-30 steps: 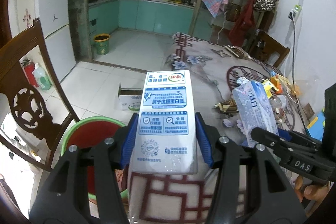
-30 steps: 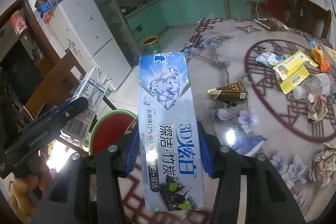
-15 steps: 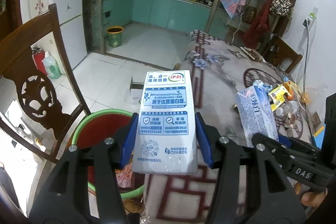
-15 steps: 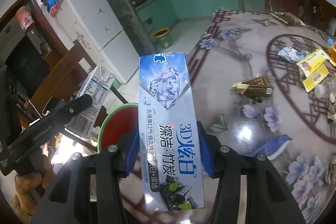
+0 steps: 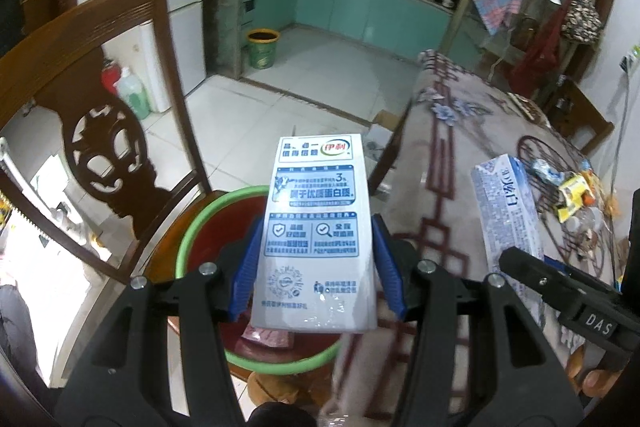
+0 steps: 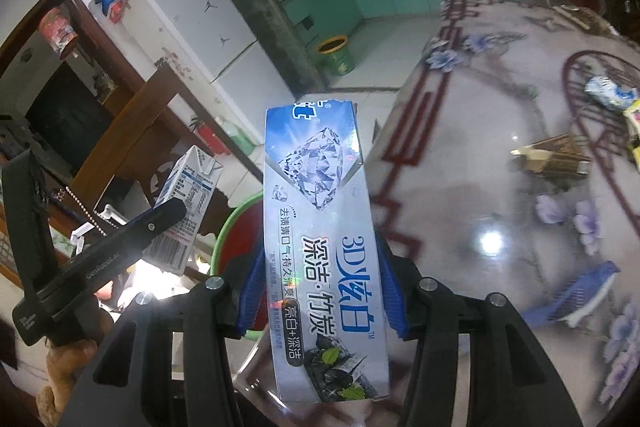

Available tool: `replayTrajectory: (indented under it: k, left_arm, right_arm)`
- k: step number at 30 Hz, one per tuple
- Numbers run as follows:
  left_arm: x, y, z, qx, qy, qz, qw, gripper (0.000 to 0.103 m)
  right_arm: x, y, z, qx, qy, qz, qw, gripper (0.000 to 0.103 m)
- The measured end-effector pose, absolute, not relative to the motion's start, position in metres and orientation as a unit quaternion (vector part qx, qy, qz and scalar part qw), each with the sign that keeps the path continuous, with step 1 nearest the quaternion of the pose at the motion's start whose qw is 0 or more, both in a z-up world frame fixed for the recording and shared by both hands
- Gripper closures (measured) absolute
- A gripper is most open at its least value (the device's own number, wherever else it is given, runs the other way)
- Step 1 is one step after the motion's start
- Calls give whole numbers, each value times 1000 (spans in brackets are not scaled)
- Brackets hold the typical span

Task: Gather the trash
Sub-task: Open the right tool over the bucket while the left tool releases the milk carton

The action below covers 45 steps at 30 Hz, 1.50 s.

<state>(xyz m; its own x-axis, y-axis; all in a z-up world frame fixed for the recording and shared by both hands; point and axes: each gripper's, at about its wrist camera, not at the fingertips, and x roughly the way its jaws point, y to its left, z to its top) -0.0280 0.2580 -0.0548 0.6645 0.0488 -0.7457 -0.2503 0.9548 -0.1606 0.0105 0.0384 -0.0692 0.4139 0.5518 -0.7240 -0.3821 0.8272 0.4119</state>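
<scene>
While the left gripper (image 5: 316, 263) clamps a white milk carton (image 5: 318, 235) between its blue pads, the carton hangs at the lower centre of the frame, right over the green-rimmed red basin (image 5: 192, 231), probably so that it can fall inside. Beside it, the right gripper (image 6: 318, 287) is closed on a blue toothpaste box (image 6: 320, 239) near the same basin, which stands on a wooden chair (image 5: 100, 131). Farther, at the right, more trash (image 5: 568, 187) lies on the flowered table (image 5: 444, 163).

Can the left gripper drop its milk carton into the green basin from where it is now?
Probably yes: the left gripper holds the milk carton right above the green basin, and nothing lies between.
</scene>
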Motion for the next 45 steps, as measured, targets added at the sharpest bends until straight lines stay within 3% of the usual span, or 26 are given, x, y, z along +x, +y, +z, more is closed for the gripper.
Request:
replayTrajectory:
  k: [20,25,28,39,40,43,45]
  left_arm:
    - [-28,291,-68,-143,418,117,890,53]
    - [-28,295,-69,-146,420,121,888,53]
    - [-27,295,-70,-146,424,120,886,53]
    - [-24,287,-73,-133,436,127,881,52]
    - [-23,286,-74,-131,440,128,879,51]
    - [-22,283,-76,-133,443,135,876,26]
    - [-22,280,-75,-136,440,139,876,24]
  right_arm:
    - [31,124,-112,66,500,318,803,54]
    - [34,126,-114,81,503,320,799,51]
    - [34,119,-108,90,494,309,807,34]
    - [16,45,-69,108,448,277,843,31]
    - [12,35,-66,108,446,272,846,31]
    - [2,4,-60,107,443,258,852,29]
    - [-4,-15,-56,105,441,246,857,29]
